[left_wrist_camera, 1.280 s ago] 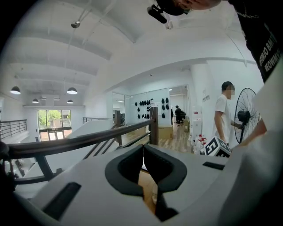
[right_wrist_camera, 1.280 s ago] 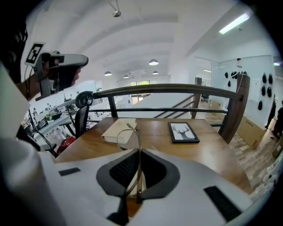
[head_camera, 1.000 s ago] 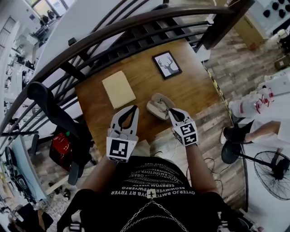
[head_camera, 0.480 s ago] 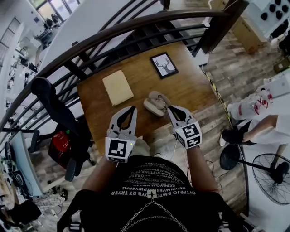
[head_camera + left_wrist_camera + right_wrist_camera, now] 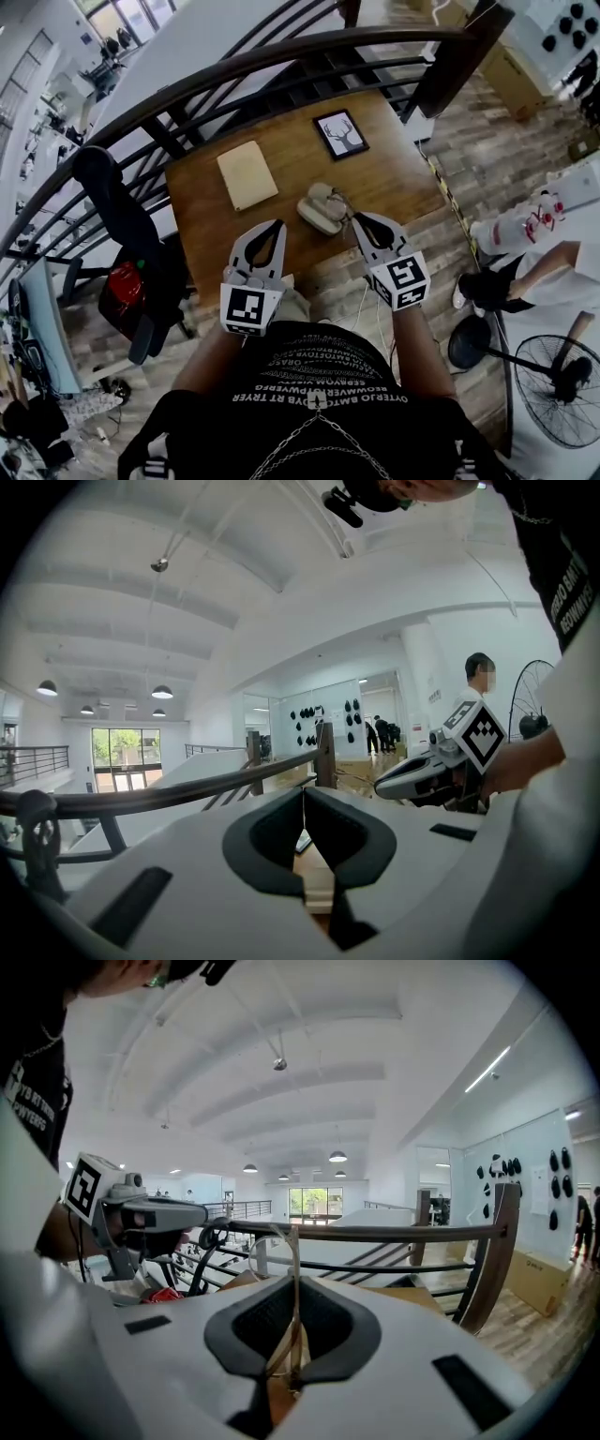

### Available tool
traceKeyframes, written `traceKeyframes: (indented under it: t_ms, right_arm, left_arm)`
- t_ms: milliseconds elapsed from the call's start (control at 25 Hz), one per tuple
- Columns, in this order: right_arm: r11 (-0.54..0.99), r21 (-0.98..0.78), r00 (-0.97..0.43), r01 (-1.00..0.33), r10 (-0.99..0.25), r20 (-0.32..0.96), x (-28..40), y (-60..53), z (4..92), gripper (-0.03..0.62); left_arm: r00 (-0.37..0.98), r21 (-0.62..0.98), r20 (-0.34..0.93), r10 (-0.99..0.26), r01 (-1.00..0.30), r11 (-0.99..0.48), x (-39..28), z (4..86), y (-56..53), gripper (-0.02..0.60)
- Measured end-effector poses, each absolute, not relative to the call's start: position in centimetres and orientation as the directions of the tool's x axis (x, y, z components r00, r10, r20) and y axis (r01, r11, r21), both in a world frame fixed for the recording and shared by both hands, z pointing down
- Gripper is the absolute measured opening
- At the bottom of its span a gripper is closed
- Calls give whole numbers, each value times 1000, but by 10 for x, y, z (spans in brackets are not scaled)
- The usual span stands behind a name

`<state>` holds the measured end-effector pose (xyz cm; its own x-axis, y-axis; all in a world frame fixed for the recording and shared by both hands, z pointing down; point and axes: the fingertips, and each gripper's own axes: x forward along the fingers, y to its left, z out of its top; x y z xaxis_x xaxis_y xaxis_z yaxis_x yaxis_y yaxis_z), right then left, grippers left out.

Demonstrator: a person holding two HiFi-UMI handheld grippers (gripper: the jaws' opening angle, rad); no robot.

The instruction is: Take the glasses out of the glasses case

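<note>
The open beige glasses case (image 5: 319, 208) lies on the wooden table (image 5: 394, 187), just beyond my right gripper (image 5: 355, 218). That gripper is shut on thin gold-rimmed glasses (image 5: 289, 1279), which stand up between its jaws, lifted off the case. In the right gripper view one lens ring rises above the fingertips. My left gripper (image 5: 277, 226) hovers over the table's near edge, left of the case, shut with nothing between its jaws. In the left gripper view its jaws meet at the tips, and the right gripper (image 5: 417, 772) shows at the right.
A cream cloth pad (image 5: 247, 174) lies at the table's back left and a framed deer picture (image 5: 340, 133) at the back right. A dark curved railing (image 5: 281, 56) runs behind the table. A black chair (image 5: 117, 225) stands left, a fan (image 5: 553, 384) on the floor right.
My right gripper has risen toward the camera with the glasses, away from the case. The left gripper has shifted slightly. The case stays on the table.
</note>
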<state>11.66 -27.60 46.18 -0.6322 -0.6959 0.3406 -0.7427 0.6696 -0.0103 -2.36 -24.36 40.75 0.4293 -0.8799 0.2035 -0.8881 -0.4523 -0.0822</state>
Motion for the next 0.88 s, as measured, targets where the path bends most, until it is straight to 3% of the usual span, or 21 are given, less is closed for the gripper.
traceKeyframes:
  t_ms: [880]
  right_arm:
    - [679, 80, -676, -730, -734, 64, 136, -206, 339, 28]
  left_arm:
    - [397, -104, 127, -909, -906, -410, -25, 371, -200, 28]
